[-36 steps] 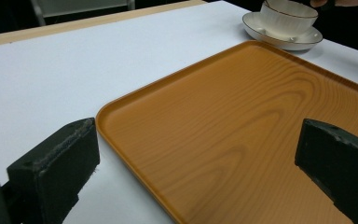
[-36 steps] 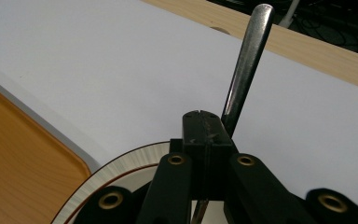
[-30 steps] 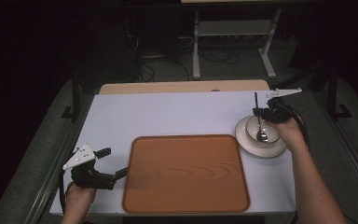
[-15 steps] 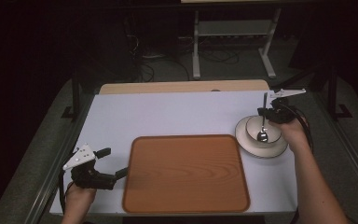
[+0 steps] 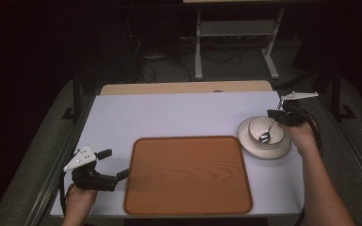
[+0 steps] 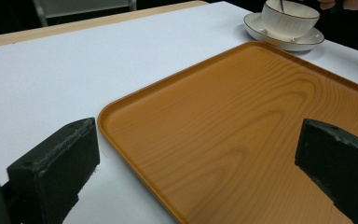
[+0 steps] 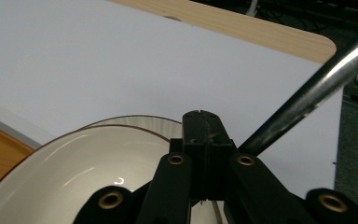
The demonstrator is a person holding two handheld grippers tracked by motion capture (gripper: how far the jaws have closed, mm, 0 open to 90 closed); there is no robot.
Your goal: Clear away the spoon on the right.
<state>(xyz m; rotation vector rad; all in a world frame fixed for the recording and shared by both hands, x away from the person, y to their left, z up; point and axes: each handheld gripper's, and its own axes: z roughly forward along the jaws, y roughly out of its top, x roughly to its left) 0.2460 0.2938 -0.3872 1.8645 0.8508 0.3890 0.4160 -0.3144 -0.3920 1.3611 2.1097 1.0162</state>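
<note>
A white cup point(image 5: 255, 128) stands on a white saucer point(image 5: 274, 152) at the right of the table. A metal spoon point(image 5: 264, 137) leans in the cup, bowl down. My right gripper point(image 5: 278, 116) is above the cup's far right rim, shut on the spoon's handle. In the right gripper view the jaws point(image 7: 200, 116) are pressed together over the cup point(image 7: 74, 163), and the handle point(image 7: 317, 88) slants up to the right. My left gripper point(image 5: 117, 164) rests open at the wooden tray's point(image 5: 188, 174) near left corner, its jaws point(image 6: 198, 135) wide apart over the tray point(image 6: 242, 116).
The tray lies on a white table cover point(image 5: 169, 113), with a strip of wooden tabletop point(image 5: 184, 87) behind it. A metal stand point(image 5: 235, 28) and cables are on the dark floor beyond. The left gripper view has the cup point(image 6: 289, 21) and saucer point(image 6: 284, 45) far off.
The spoon's handle has tipped from nearly upright to leaning right, with my right gripper shifting slightly that way. The left gripper has stayed put.
</note>
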